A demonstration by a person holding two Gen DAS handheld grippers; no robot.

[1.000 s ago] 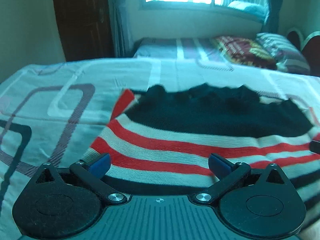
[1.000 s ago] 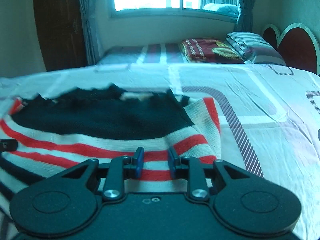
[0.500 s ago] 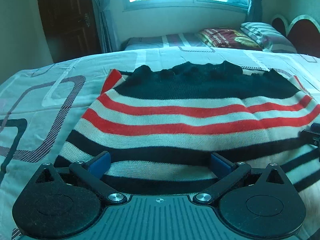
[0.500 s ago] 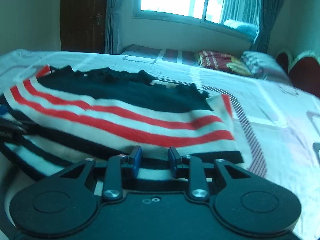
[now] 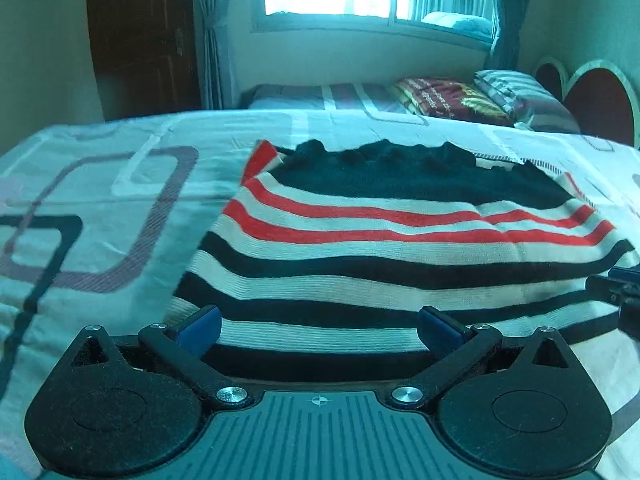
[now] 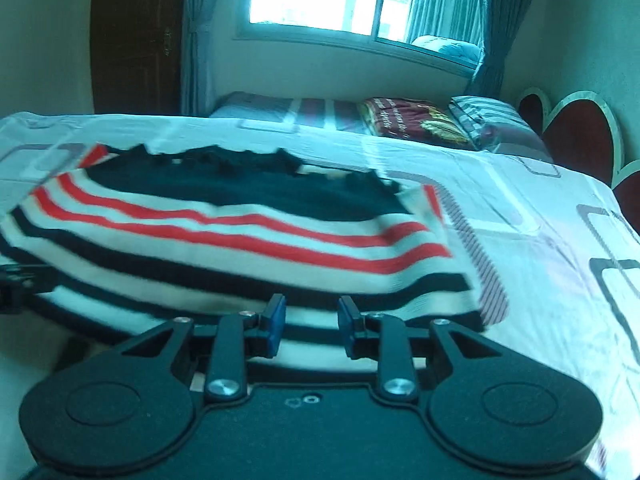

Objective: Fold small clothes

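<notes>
A wide bed under a pale sheet with grey and black rounded-square outlines (image 5: 100,208) serves as the folding surface, giving flat room all round. On it lies the knitted garment in black, cream and red stripes (image 5: 400,240), spread broad with its dark frilled edge at the far side and its near hem lifted off the sheet, probably so it can be carried over into a fold. The left gripper (image 5: 318,330) sits at the near hem, left of centre, its blue pads spread wide with cloth between them but not pinched. The right gripper (image 6: 310,322), near the hem's right corner, has its jaws narrowed around the edge; whether they truly grip the cloth I cannot tell.
</notes>
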